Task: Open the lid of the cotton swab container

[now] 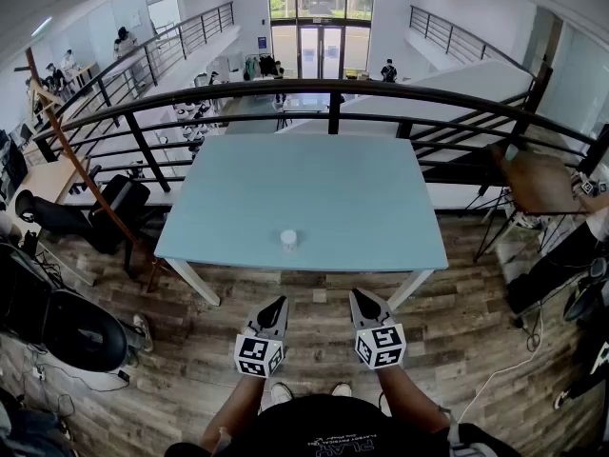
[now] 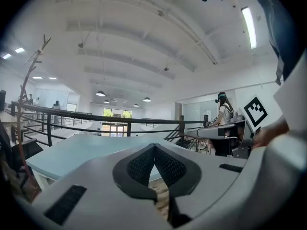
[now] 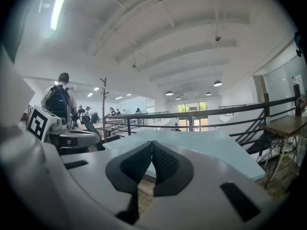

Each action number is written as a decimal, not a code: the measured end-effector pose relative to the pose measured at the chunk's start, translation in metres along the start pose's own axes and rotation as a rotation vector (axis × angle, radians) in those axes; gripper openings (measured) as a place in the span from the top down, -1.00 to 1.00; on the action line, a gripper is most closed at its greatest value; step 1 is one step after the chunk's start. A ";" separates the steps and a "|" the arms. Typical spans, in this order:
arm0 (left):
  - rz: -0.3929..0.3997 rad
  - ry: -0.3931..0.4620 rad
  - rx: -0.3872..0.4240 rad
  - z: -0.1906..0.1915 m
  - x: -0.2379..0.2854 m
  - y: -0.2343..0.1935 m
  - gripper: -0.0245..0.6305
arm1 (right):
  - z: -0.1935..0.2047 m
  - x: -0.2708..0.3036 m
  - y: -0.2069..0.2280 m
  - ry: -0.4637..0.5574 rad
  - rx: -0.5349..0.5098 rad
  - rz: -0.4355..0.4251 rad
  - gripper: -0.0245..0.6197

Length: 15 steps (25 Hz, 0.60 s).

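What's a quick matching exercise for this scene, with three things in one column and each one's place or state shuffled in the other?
Column one:
1. cotton swab container
2. left gripper
3. railing

Column two:
A. shut and empty, over the wooden floor, short of the table
B. beyond the table's far edge
C. on the table, near its front edge

Pairs: 1-C, 2-A, 3-B

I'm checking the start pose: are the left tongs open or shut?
Shut. In the left gripper view the left tongs have jaws that meet at the tips, with nothing between them.
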<state>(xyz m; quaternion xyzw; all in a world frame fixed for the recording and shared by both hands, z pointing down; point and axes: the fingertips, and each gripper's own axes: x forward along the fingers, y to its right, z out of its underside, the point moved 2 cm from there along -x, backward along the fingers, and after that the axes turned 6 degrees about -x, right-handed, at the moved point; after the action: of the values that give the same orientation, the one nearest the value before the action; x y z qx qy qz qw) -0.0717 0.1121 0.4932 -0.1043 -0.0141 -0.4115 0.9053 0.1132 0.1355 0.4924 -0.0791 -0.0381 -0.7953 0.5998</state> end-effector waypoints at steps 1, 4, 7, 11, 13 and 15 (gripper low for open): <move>0.002 0.006 -0.003 0.000 -0.001 -0.001 0.89 | 0.000 0.000 -0.002 -0.002 -0.007 -0.001 0.86; 0.004 0.015 -0.009 0.001 -0.004 -0.004 0.89 | 0.002 0.001 -0.008 -0.008 -0.021 -0.003 0.86; 0.008 0.013 -0.009 0.003 -0.006 -0.007 0.89 | 0.003 0.002 -0.012 -0.011 -0.024 -0.002 0.86; 0.018 0.009 -0.004 0.005 -0.007 -0.008 0.89 | 0.003 0.004 -0.015 -0.007 -0.019 -0.006 0.86; 0.019 0.006 -0.003 0.005 -0.008 -0.009 0.89 | 0.003 0.006 -0.017 0.004 0.001 -0.010 0.86; 0.012 0.011 -0.001 0.003 -0.011 -0.014 0.89 | -0.001 0.008 -0.022 0.014 0.014 -0.011 0.86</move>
<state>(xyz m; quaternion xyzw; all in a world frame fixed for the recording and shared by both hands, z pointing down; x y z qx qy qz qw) -0.0894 0.1120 0.4978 -0.1024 -0.0085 -0.4066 0.9078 0.0902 0.1343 0.4937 -0.0690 -0.0400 -0.7988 0.5962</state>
